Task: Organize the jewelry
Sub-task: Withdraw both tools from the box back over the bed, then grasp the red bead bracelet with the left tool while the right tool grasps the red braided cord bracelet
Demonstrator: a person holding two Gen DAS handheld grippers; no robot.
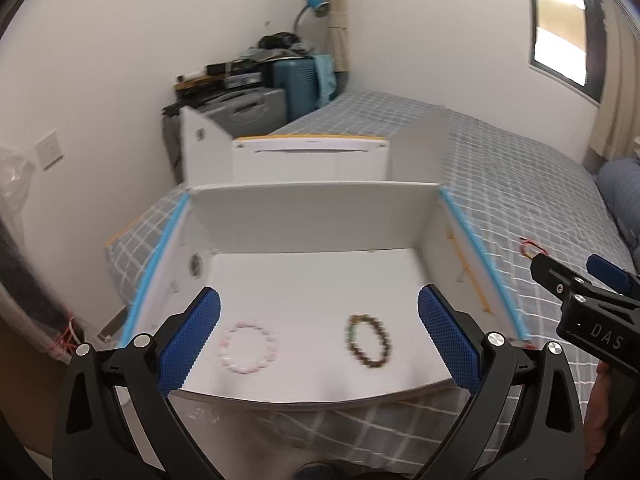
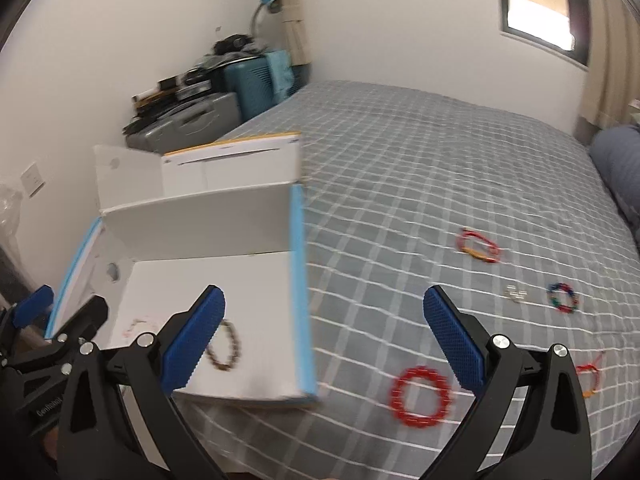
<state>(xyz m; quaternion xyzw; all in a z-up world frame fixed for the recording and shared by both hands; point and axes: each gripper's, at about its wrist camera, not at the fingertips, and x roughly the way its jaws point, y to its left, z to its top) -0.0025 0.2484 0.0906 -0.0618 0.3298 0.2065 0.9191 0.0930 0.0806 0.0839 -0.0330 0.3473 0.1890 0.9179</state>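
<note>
A home bedroom: a bed (image 2: 400, 152) with grey checked cover fills the room, a curtained window (image 2: 536, 4) at one o'clock, a blue desk lamp (image 2: 269, 3) at eleven.

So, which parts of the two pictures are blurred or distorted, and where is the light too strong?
Left wrist view: pink bracelet and dark bracelet are smeared by motion; fisheye bends the white box edges; the window is overexposed. Right wrist view: red bracelet and checked bedsheet are blurred; dark corners.
</note>
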